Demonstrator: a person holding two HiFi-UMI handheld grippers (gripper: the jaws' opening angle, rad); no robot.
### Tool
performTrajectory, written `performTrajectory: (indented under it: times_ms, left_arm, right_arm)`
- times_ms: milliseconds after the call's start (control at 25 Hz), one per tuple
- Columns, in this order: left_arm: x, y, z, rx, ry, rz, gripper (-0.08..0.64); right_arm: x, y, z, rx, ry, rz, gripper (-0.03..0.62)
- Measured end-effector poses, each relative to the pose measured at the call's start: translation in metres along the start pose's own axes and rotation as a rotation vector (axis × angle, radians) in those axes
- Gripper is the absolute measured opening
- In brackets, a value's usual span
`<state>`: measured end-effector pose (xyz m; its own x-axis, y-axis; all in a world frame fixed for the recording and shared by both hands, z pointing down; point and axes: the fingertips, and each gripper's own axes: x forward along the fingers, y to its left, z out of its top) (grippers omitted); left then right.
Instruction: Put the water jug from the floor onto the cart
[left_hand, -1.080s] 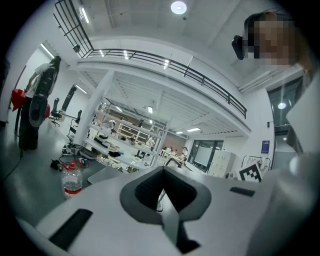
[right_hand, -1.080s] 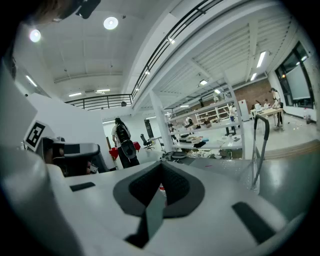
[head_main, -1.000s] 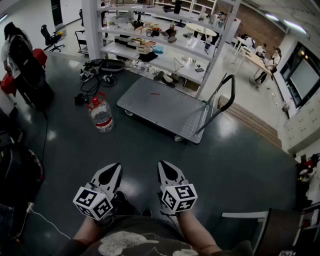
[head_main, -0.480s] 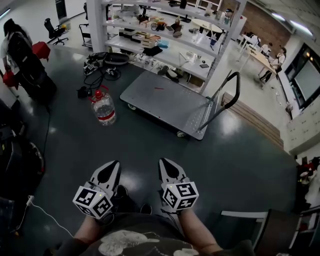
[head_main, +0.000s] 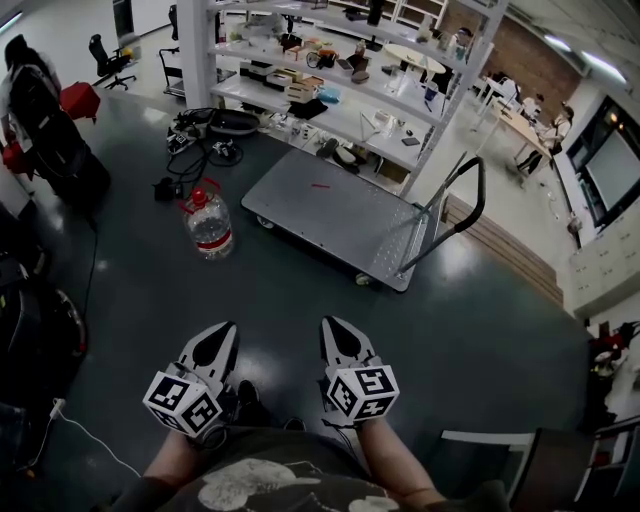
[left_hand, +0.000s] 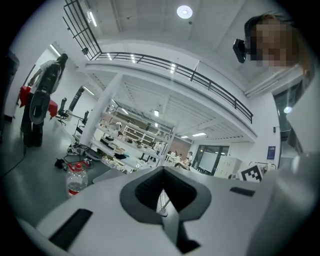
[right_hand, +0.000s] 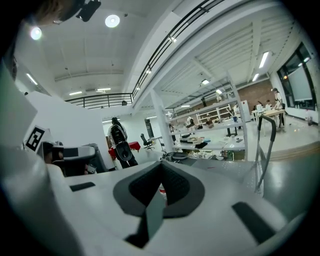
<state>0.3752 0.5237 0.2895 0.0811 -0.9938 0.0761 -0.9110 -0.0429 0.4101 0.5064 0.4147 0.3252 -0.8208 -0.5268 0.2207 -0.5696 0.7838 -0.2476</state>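
The clear water jug (head_main: 208, 226), with its red cap and red label, stands on the dark floor, left of the cart. The cart is a grey flatbed (head_main: 330, 212) with a black handle (head_main: 462, 205) at its right end. Both grippers are held side by side near my body, well short of the jug. My left gripper (head_main: 222, 334) is shut and empty, and in its own view the jug (left_hand: 76, 179) stands far off at the lower left. My right gripper (head_main: 334, 330) is shut and empty too. In its view the cart deck (right_hand: 227, 167) and handle (right_hand: 265, 142) lie ahead to the right.
A white shelving rack (head_main: 330, 70) full of parts stands behind the cart. Cables and gear (head_main: 195, 140) lie on the floor near the jug. A person with a backpack (head_main: 40, 115) is at the far left. Dark bags (head_main: 35, 340) and a white cord (head_main: 85, 435) lie at my left.
The head view has shifted a little, so the cart and rack sit slightly differently in the frame. Both grippers keep the same shut pose side by side. The jug has not moved on the floor.
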Motion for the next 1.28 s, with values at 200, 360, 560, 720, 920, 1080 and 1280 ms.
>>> performTrajectory:
  times_ms: [200,360,560,720,920,1080,1280]
  left_arm:
    - [0.009,0.038,0.014,-0.003,-0.019,-0.005,0.008]
    - [0.018,0.069,0.036,0.003,-0.039,-0.003,0.008]
    - [0.018,0.112,0.051,0.012,-0.054,0.000,0.008]
    - [0.010,0.141,0.056,0.028,-0.042,0.004,0.008]
    - [0.007,0.170,0.066,0.028,-0.055,0.045,0.008]
    - [0.013,0.187,0.068,0.041,-0.060,0.080,0.008]
    - [0.025,0.215,0.069,0.038,-0.055,0.149,0.008]
  right_arm:
    - [0.034,0.005,0.017,0.026,-0.061,-0.005,-0.008]
    - [0.071,0.014,0.030,-0.008,-0.057,-0.008,-0.008]
    - [0.119,0.035,0.030,-0.020,-0.051,-0.018,-0.008]
    - [0.144,0.056,0.027,-0.012,-0.053,-0.025,-0.008]
    - [0.164,0.065,0.026,-0.035,-0.020,-0.017,-0.008]
    - [0.186,0.061,0.027,-0.040,-0.004,-0.009,-0.008]
    - [0.229,0.060,0.025,-0.045,0.019,0.043,-0.008]
